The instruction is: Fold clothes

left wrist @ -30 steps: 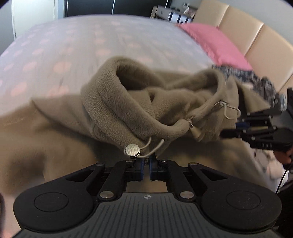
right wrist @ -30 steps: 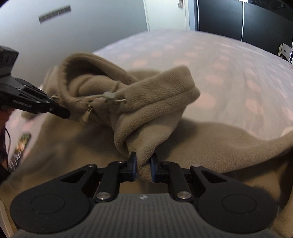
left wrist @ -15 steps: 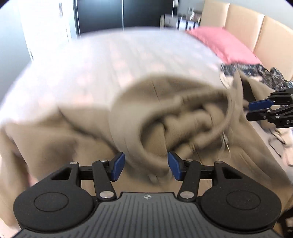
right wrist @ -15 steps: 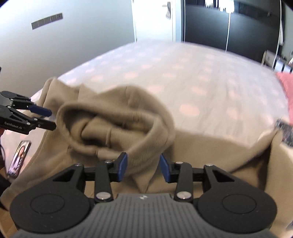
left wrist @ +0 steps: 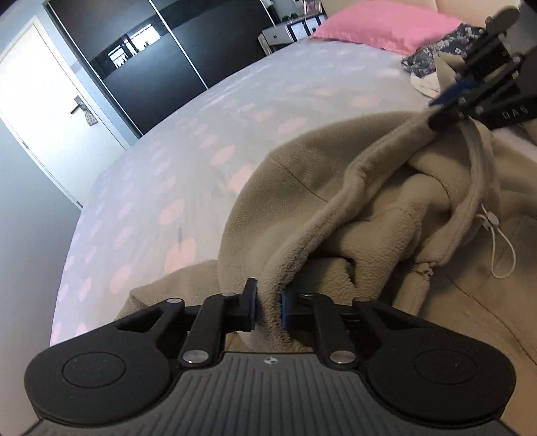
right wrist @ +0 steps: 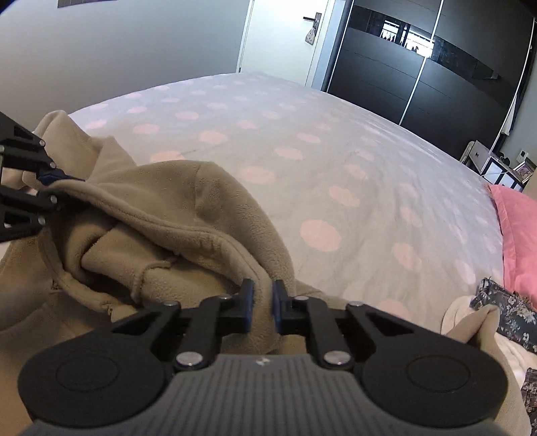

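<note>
Bedroom setup: one bed [right wrist: 335, 161] with a pale sheet covered in pink dots, and one beige fleece hoodie [left wrist: 335, 208] bunched on its near side. Fuzzy fabric, thick hood rim, white drawstring loop with a toggle [left wrist: 493, 219]. Two grippers on it: left gripper [left wrist: 268, 307] fingers closing, clamped on the hood edge; right gripper [right wrist: 261, 307] fingers closing, clamped on the other end of that rim. Only "DAS" is readable, on the right gripper. One pink pillow [left wrist: 386, 25], one floral garment [right wrist: 513, 312], black wardrobe [right wrist: 419, 77].

tan fleece hoodie [left wrist: 302, 208], pink-dotted white bedspread [left wrist: 188, 167], pink pillow [left wrist: 386, 30]
</note>
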Demonstrator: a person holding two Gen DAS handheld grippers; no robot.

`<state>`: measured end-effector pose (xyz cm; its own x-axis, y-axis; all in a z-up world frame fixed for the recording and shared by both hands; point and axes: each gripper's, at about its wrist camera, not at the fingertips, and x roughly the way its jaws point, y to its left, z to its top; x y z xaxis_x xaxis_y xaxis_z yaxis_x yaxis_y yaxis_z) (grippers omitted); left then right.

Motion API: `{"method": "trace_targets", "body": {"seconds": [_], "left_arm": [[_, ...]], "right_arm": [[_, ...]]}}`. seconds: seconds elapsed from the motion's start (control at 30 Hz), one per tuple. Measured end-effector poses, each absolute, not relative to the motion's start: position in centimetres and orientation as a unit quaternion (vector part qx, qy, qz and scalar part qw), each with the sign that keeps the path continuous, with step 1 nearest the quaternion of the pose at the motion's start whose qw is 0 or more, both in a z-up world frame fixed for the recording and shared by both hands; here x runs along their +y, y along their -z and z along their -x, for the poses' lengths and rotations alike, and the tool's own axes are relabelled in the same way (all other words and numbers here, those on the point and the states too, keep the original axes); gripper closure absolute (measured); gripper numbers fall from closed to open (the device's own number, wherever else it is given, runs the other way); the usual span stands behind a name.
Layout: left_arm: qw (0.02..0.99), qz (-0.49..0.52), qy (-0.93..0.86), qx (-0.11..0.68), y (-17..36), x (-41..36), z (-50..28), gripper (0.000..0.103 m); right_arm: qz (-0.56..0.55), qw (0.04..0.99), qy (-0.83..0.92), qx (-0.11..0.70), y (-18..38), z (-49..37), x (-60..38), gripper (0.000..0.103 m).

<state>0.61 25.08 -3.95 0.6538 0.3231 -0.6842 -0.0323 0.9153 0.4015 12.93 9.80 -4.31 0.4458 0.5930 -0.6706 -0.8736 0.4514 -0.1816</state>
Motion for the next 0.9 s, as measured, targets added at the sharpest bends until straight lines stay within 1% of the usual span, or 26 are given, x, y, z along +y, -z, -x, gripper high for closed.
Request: {"method": "trace_targets", "body": {"seconds": [0.2,0.27,0.37,0.53,0.63,0.73,0.83,0.87,0.9], "left_arm": [[0.920,-0.150,-0.099,0.347,0.8,26.2,3.2,0.094],[0.921,-0.168,-0.086,0.342,0.8,25.8,4.4,0.094],[0.907,-0.206,-0.057,0.364,3.0,24.7,5.1,0.094],[0.856,-0.300,-0.004,0.420,9.5,22.6,6.1,0.094],[0.841,-0.312,0.008,0.441,11.7,22.6,6.2,0.095],[0.847,-0.288,0.005,0.448,12.0,23.2,5.7,0.094],[0.848,-0.290,0.014,0.444,11.5,22.9,6.0,0.093],[0.849,-0.288,0.018,0.442,11.0,22.8,6.2,0.090],[0.853,-0.281,0.027,0.440,10.3,22.7,6.5,0.084]], "right_arm": [[0.225,0.824,-0.466,0.230,1.6,-12.8,5.5,0.091],[0.230,0.817,-0.483,0.216,1.1,-12.1,4.2,0.091],[0.269,0.797,-0.501,0.202,2.4,-10.8,3.5,0.091],[0.361,0.746,-0.512,0.225,8.2,-9.3,4.2,0.092],[0.383,0.719,-0.528,0.239,10.8,-8.8,4.2,0.092],[0.386,0.714,-0.529,0.248,11.5,-8.8,4.4,0.092],[0.371,0.713,-0.535,0.260,10.7,-9.2,4.3,0.087],[0.363,0.711,-0.541,0.264,10.1,-9.3,4.1,0.081],[0.354,0.708,-0.550,0.266,9.4,-9.4,3.9,0.074]]}}
